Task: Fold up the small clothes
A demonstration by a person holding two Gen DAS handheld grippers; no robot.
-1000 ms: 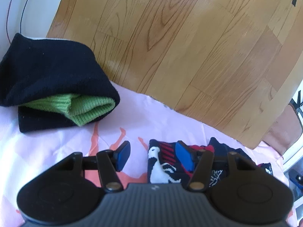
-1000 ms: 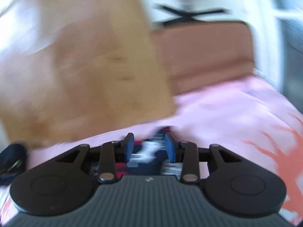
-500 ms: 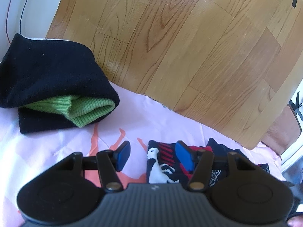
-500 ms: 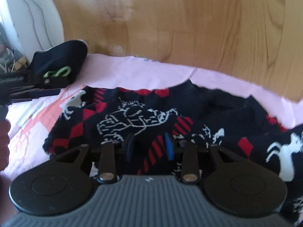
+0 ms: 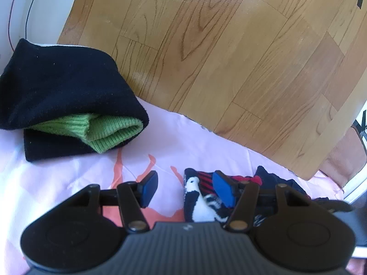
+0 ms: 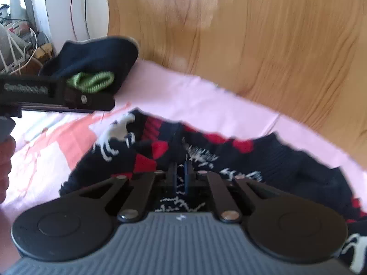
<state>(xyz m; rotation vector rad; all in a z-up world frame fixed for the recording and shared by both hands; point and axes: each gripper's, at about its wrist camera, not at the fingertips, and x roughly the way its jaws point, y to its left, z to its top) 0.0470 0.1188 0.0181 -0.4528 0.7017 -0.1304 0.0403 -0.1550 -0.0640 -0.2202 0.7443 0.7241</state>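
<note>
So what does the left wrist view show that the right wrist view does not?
Only the left wrist view shows the left gripper from behind, jaws open, straddling the near-left edge of the patterned garment.

Only the right wrist view shows the right gripper, jaws nearly shut over the garment's middle, most of the spread garment, and cables on the far left.

Both show the folded black and green garment, the pink cloth and the wooden board.

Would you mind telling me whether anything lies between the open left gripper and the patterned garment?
Nothing visible does: the left gripper hangs open right at the patterned garment's edge, and the folded black garment lies apart.
</note>
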